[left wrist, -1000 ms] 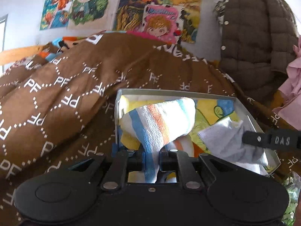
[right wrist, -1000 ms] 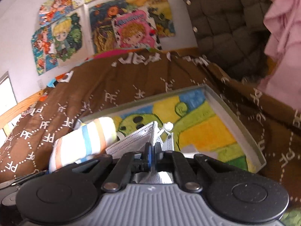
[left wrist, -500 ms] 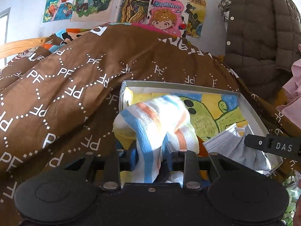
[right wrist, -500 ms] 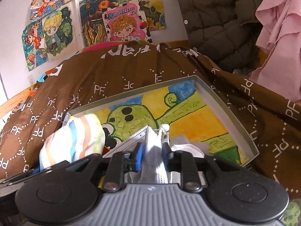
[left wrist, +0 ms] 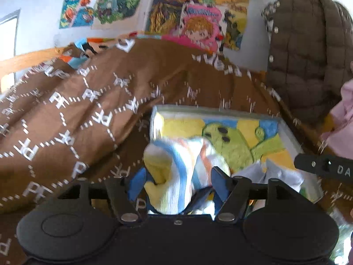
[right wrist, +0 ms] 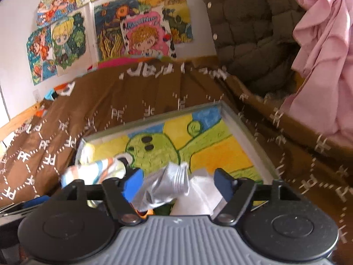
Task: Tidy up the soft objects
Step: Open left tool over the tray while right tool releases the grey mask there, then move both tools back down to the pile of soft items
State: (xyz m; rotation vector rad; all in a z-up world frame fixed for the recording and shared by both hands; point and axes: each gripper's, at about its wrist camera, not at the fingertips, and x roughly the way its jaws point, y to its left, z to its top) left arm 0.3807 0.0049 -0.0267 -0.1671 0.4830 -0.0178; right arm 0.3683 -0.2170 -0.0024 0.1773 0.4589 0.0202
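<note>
A shallow grey box (left wrist: 286,130) with a yellow and green drawing inside lies on the brown quilt; it also shows in the right wrist view (right wrist: 247,132). My left gripper (left wrist: 178,181) is open, and the striped towel (left wrist: 176,165) lies loose between its fingers at the box's near left corner. My right gripper (right wrist: 176,183) is open, and a crumpled grey face mask (right wrist: 169,185) lies between its fingers in the box's near part. The towel (right wrist: 94,170) shows left of the mask. The mask (left wrist: 271,176) shows right of the towel.
A brown quilt (left wrist: 77,119) with white PF letters covers the bed (right wrist: 154,92). A dark puffer jacket (left wrist: 308,55) and a pink cloth (right wrist: 324,55) hang at the right. Posters (right wrist: 123,28) cover the wall behind.
Both grippers have opened and let go: the towel and the mask now lie loose in the box. Both grippers have drawn back a little.
</note>
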